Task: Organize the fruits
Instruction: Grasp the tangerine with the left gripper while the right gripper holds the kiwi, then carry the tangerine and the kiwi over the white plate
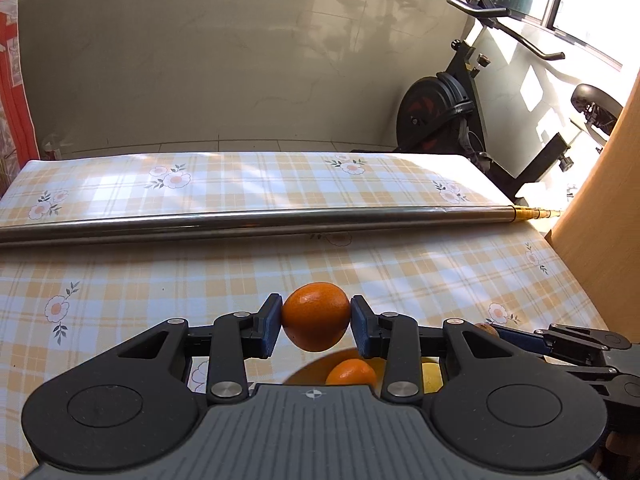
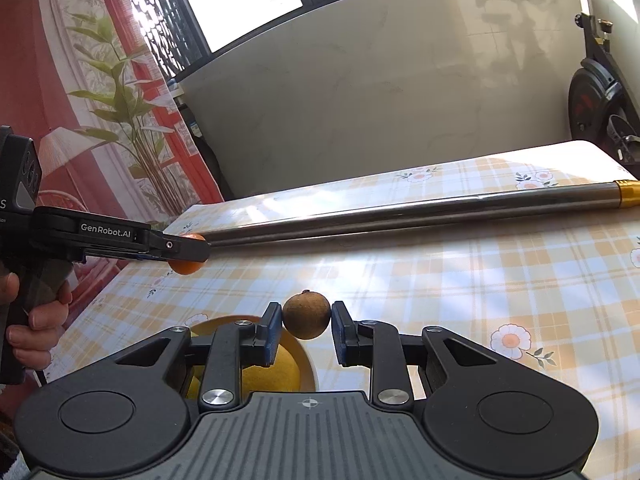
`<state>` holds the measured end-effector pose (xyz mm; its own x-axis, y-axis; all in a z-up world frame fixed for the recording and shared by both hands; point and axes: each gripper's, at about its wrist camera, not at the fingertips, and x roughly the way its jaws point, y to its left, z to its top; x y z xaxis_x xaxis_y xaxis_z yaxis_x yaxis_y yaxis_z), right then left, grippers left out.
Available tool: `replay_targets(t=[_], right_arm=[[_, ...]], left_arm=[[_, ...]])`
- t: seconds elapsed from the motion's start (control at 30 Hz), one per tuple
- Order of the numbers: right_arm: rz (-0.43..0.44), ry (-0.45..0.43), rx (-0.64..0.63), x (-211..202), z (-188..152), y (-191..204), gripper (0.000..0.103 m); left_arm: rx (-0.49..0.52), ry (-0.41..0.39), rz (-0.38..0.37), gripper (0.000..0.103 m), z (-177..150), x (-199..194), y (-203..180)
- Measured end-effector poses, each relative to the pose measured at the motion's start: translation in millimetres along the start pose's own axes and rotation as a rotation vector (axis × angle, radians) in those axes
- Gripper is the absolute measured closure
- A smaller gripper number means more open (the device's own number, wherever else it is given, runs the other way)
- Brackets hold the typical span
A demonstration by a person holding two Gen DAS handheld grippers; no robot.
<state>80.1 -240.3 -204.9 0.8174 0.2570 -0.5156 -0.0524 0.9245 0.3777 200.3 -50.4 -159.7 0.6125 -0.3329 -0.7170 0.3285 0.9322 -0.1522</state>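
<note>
My left gripper (image 1: 316, 322) is shut on an orange (image 1: 316, 316) and holds it above a yellow bowl (image 1: 308, 372). The bowl holds another orange (image 1: 352, 372) and a yellow fruit (image 1: 431, 378). My right gripper (image 2: 306, 326) is shut on a small round brown fruit (image 2: 306, 315), just right of the same bowl (image 2: 306, 360), where a yellow fruit (image 2: 272, 372) lies. The left gripper with its orange (image 2: 186, 267) shows at the left of the right wrist view. The right gripper (image 1: 516, 336) shows at the right edge of the left wrist view.
A long steel pole (image 1: 256, 222) with a gold tip lies across the checked floral tablecloth (image 1: 120, 280) beyond the bowl. An exercise bike (image 1: 452, 112) stands behind the table at the right. A wooden panel (image 1: 608, 220) is at the right edge.
</note>
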Motion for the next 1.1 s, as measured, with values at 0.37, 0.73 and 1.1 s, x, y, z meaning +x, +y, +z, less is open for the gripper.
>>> replay_targets(t=[0.37,0.73,1.1], right_arm=[[0.035,0.034,-0.038,-21,-18,33,0.079],[0.076,0.105,-0.079,-21,-33,59,0.079],[0.097,0.149,-0.073,-11,-40,61,0.079]], left_arm=[[0.07,0.038,-0.035,0.064,-28,-22,-22],[0.08,0.068,-0.053,0.064,-43,-24,-24],[0.098,0.095,-0.058,0.064,-47,-15,-31]])
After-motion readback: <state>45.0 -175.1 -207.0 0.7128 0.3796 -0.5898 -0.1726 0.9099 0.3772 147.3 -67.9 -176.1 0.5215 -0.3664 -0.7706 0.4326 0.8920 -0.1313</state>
